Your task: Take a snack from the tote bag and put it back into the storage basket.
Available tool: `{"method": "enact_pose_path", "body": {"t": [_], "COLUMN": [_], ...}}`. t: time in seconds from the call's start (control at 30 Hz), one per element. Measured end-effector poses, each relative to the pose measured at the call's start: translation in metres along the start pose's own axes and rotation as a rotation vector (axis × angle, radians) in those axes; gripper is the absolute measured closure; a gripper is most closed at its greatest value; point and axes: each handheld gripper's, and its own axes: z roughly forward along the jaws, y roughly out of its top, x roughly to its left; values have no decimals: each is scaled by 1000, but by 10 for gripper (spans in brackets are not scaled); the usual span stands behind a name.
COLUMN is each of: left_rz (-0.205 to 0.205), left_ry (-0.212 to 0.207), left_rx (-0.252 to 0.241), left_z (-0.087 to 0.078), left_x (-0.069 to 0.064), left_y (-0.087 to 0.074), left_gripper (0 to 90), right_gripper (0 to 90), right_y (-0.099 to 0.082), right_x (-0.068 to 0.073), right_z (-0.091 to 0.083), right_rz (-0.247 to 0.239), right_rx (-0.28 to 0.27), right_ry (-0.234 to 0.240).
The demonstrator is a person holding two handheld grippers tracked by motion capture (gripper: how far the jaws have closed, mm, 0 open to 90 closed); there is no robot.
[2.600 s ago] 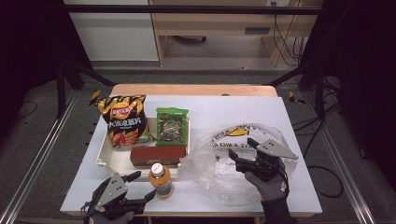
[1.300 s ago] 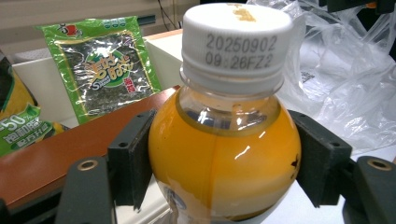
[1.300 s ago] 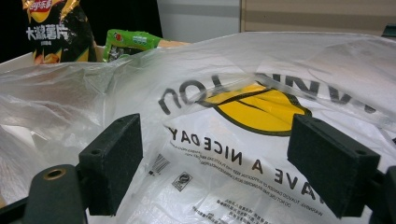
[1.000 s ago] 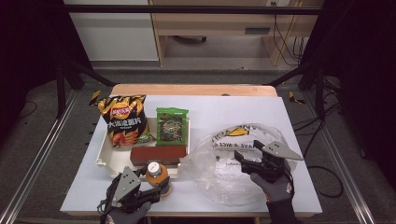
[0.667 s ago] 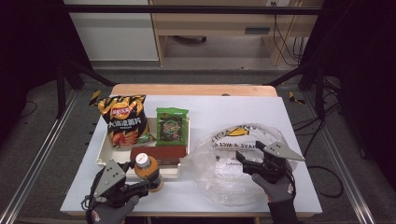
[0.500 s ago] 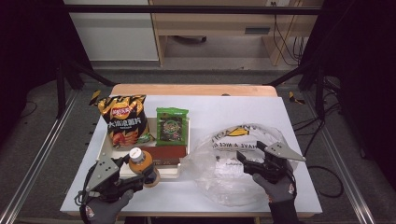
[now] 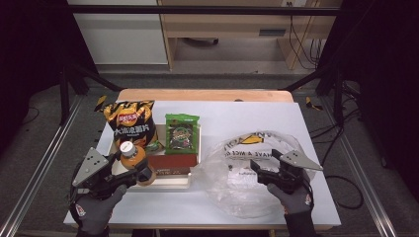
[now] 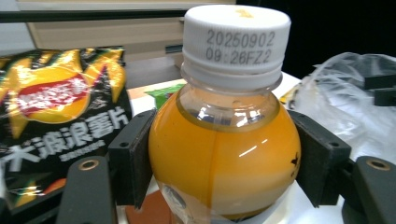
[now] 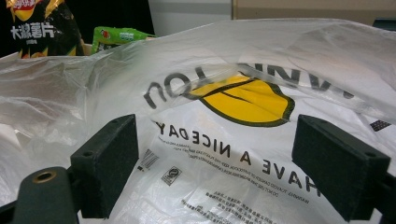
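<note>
A: Nearest the white tray [image 7: 195,170], at its front-left corner, what does the left gripper [image 7: 129,170] hold?

B: Its fingers [image 8: 135,158] clamp the orange juice bottle [image 8: 224,154], upright, raised over that corner.

A: Right of the tray?

B: The right gripper [image 7: 264,168] rests on the clear plastic bag [image 7: 237,192]; fingers [image 9: 109,163] spread wide, gripping nothing.

A: Farther back?

B: A chips bag [image 7: 129,123] lies in the tray.

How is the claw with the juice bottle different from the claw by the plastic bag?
The left claw squeezes the orange juice bottle between its pads; the right claw stands open, gripping nothing. The left one holds its bottle over the tray; the right one sits at the clear plastic bag. Both have black jaws.
</note>
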Motion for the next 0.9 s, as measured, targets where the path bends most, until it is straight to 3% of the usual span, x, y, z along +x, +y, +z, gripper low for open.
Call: {"method": "enact_pose_path", "body": {"t": [0.53, 0.9], "left_rz": [-49, -50], "left_ry": [76, 112], "left_rx": [-28, -25], "left_z": [-4, -2], "left_x": [25, 42], "left_y": [0, 2], "left_gripper": [298, 298], "right_gripper": [147, 146], "right_y": [-1, -1], "right_x": [-1, -1], "right_z": [0, 1], "right_rz": [2, 0], "right_rx": [-1, 0], "right_ry": [-5, -10]}}
